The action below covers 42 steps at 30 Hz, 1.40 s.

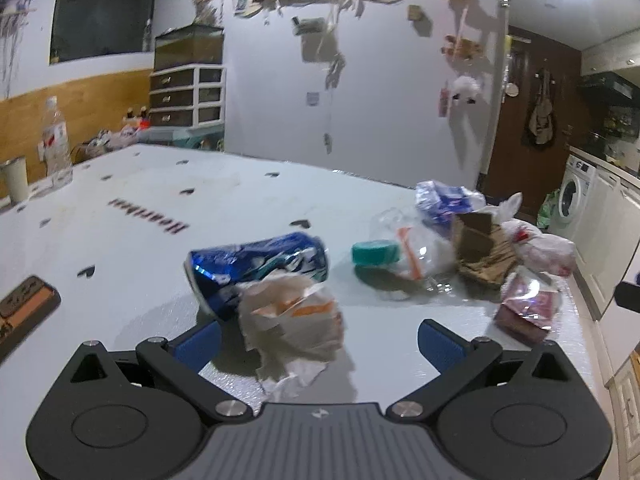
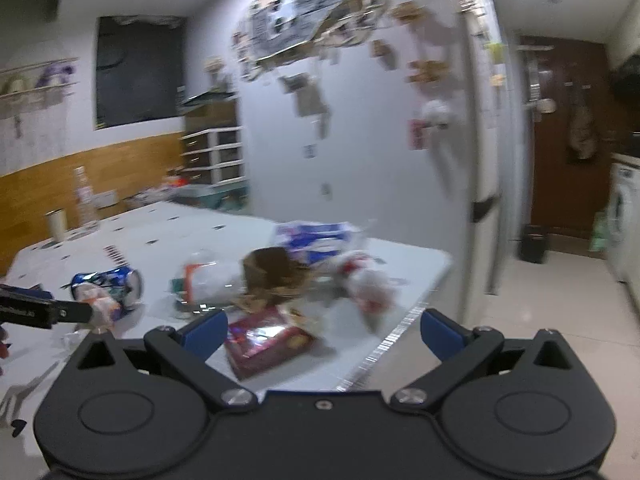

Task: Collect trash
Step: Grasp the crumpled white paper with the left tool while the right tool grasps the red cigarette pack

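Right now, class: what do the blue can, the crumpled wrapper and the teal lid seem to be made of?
Blue can: thin metal, glossy, dented and creased. Wrapper: probably paper, matte, sharply crumpled. Teal lid: likely plastic, smooth, evenly coloured.

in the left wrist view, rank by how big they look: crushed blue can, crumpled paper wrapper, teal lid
1. Blue can and paper wrapper: alike in apparent size; the wrapper lies nearer the camera, so no firm ranking.
2. Teal lid: clearly smallest.
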Each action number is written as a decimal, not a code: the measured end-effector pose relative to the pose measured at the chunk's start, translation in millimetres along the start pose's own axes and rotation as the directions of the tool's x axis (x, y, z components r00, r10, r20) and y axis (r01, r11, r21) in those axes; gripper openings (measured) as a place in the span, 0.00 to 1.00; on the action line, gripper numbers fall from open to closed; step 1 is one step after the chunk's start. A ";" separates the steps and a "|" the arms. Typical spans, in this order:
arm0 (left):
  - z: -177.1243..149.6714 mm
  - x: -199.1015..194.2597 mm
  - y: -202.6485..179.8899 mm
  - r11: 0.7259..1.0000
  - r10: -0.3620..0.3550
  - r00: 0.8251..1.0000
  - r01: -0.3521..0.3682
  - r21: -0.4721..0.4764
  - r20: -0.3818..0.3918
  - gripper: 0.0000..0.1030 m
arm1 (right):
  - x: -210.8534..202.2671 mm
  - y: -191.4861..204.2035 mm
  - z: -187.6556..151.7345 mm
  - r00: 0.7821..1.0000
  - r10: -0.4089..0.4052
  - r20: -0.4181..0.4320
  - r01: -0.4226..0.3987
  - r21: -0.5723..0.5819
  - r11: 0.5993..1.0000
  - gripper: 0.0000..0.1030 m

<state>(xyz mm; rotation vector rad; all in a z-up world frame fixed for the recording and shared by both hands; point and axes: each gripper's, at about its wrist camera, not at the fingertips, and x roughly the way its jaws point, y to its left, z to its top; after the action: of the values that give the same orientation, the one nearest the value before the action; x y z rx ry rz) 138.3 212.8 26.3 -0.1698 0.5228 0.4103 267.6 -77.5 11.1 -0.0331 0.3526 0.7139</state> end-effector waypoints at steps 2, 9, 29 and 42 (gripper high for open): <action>-1.2 7.3 2.5 1.000 -0.004 1.000 0.004 -0.017 -0.013 1.00 | 18.8 0.1 2.9 0.999 0.035 -0.027 -0.035 -0.018 0.999 1.00; -7.2 27.4 12.8 0.996 -0.031 0.998 0.026 -0.089 -0.058 1.00 | 73.8 -9.0 5.4 0.979 0.165 -0.123 -0.170 -0.034 0.985 1.00; -4.5 46.5 21.5 0.973 0.001 0.999 -0.008 -0.230 -0.032 0.95 | 99.1 40.2 -8.5 0.877 0.339 -0.339 -0.403 -0.136 0.905 1.00; 1.0 54.9 9.6 0.984 0.063 0.997 -0.071 -0.163 -0.052 0.64 | 100.3 72.2 -8.2 0.938 0.100 -0.332 -0.149 -0.126 0.981 0.88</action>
<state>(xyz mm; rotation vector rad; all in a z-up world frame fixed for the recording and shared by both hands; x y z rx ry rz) 177.9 240.2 -1.8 -0.3222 0.5421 0.5165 288.6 39.7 -23.1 -0.2752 0.6206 0.8619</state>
